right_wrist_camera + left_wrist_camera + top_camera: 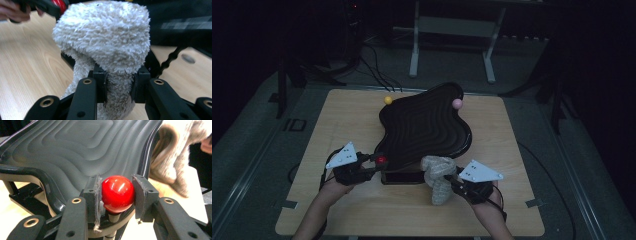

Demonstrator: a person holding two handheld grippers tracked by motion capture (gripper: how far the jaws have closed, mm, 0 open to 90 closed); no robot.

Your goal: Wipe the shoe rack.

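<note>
A black wavy ridged tray (427, 127) stands raised on a stand in the middle of the wooden table (347, 115). Three ball knobs sit at its rim: yellow (388, 100), pink (457, 103) and red (382, 160). My left gripper (374, 161) is shut on the red ball (117, 193), both pads pressing its sides. My right gripper (451, 181) is shut on a fluffy white cloth (438, 176), which bunches up in front of its jaws (110, 45) near the tray's near edge.
The tray's ridged surface (75, 147) rises behind the red ball. A metal frame (452, 40) stands on the floor beyond the table. Bare wood lies left, right and in front of the tray.
</note>
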